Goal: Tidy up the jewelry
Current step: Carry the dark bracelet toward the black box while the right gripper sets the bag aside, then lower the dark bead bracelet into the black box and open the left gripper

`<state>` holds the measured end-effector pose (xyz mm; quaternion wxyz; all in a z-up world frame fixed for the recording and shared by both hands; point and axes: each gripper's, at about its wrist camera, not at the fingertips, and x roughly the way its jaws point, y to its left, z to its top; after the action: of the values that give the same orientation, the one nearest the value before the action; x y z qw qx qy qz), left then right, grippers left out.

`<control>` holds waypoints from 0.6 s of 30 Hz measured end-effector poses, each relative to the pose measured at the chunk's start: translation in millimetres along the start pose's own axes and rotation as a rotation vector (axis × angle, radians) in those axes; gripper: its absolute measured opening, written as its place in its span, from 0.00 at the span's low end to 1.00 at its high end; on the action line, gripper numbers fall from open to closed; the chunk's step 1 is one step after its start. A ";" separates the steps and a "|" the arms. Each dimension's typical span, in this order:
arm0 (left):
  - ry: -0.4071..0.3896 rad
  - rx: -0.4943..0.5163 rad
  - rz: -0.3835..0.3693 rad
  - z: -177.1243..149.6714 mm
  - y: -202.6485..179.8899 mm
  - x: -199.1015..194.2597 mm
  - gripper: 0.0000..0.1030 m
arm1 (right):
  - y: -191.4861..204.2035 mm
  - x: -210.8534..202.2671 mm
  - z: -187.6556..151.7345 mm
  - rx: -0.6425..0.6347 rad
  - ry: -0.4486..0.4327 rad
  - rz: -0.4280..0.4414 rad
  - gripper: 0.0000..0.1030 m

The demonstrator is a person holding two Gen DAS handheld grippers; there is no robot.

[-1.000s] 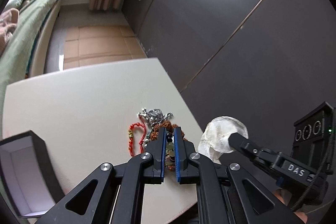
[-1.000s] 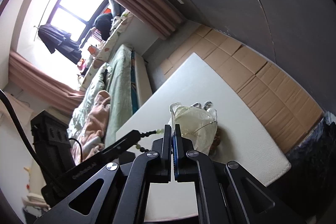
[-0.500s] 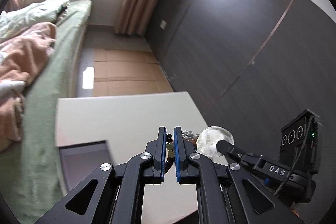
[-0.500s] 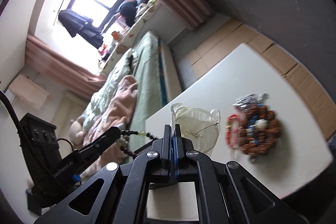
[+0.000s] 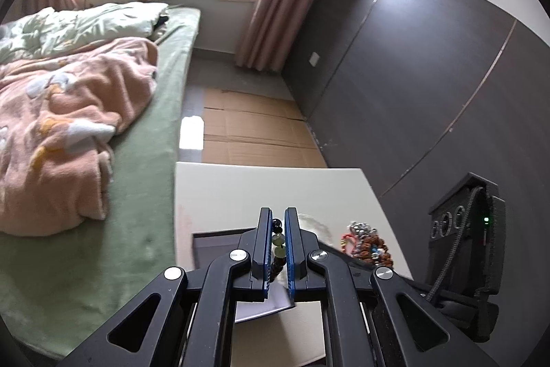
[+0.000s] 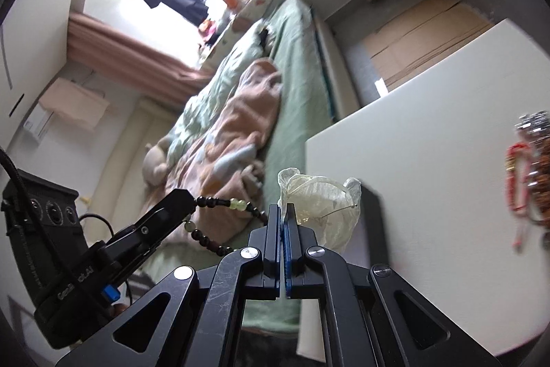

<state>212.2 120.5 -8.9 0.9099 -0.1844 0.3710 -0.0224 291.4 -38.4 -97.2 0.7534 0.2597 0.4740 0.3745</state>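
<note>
Beads fill the narrow gap of the left hand-held gripper (image 5: 278, 239): a bracelet (image 5: 277, 246) of dark and pale green beads is clenched between its blue-lined fingers (image 5: 264, 243), raised above the white counter (image 5: 275, 188). In the right wrist view the same bracelet (image 6: 223, 205) hangs in a loop from that gripper's tip, over the edge of the bed (image 6: 295, 98) at the left.

The right hand-held gripper (image 6: 284, 229) is clamped on the edge of a sheer, pale pouch (image 6: 319, 205), which bulges up and to the right of the fingers, its mouth gathered by a thin drawstring. In the left wrist view a white patch of the pouch (image 5: 314, 224) shows just right of the left gripper's fingers.

A dark box (image 5: 216, 241) sits on the counter under and left of the left gripper, mostly hidden by it. The remaining jewelry pile (image 5: 366, 243), with a red cord, brown beads and a silvery chain, lies near the counter's right edge, apart from both grippers. The pile (image 6: 529, 167) is blurred at the right of the right wrist view.

A pink blanket (image 5: 65, 133) is heaped on the green bed at the left.
</note>
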 end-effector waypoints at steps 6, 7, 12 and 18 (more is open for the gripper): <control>0.006 -0.032 0.012 -2.2 17.2 -2.3 0.07 | -4.5 18.5 -5.1 0.027 0.058 -0.034 0.58; 0.009 -0.031 0.009 -3.3 17.5 -1.3 0.07 | -5.4 12.9 -5.6 0.026 0.041 -0.037 0.62; 0.029 -0.026 -0.017 -10.1 13.3 7.6 0.07 | -21.8 -21.7 -3.6 0.068 0.000 -0.061 0.62; 0.070 -0.039 -0.061 -23.3 5.6 28.3 0.07 | -50.6 -76.9 -4.9 0.124 -0.087 -0.122 0.62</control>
<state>216.1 113.2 -45.0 0.8914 -0.2126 0.3972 -0.0494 282.2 -130.1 -97.0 0.7772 0.2926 0.4779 0.2861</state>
